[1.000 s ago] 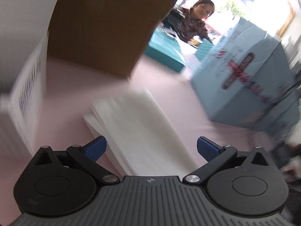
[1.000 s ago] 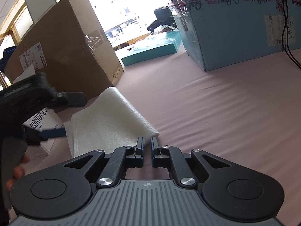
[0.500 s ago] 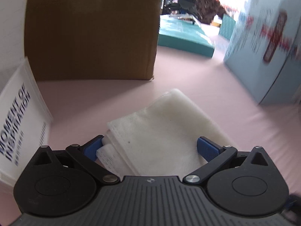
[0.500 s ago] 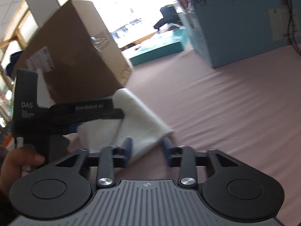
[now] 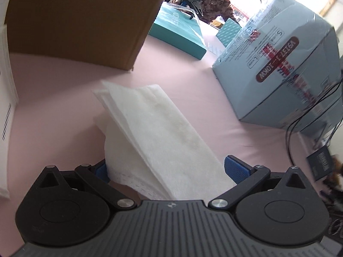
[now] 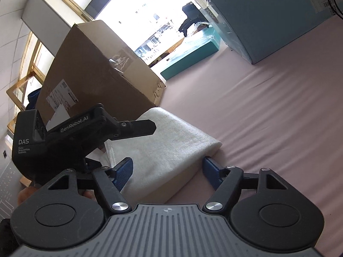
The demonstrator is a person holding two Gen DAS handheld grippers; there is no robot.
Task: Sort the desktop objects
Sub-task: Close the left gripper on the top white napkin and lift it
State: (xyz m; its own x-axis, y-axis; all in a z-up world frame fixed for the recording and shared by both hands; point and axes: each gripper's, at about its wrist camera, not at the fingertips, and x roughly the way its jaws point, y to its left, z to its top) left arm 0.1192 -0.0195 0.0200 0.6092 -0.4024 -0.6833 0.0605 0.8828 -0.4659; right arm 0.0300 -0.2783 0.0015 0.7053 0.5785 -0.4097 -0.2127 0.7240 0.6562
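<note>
Both grippers, left (image 5: 165, 169) and right (image 6: 167, 169), stand open around the folded cloth (image 5: 154, 132); apparently mid-grasp. Next: close both, then lift off the desk (image 6: 268, 117).

An office or storeroom used as a workspace: a desk under pale pink cloth (image 6: 268, 111) carries a large brown cardboard shipping carton (image 6: 92, 79), a taped light-blue carton (image 5: 285, 64) and a flat teal box (image 5: 178, 34), beside wood-framed windows (image 6: 32, 68).

left gripper (image 5: 166, 168) spread wide around folded white cloth (image 5: 158, 135), pink tabletop (image 5: 64, 81), brown cardboard box (image 5: 81, 17) behind
</note>
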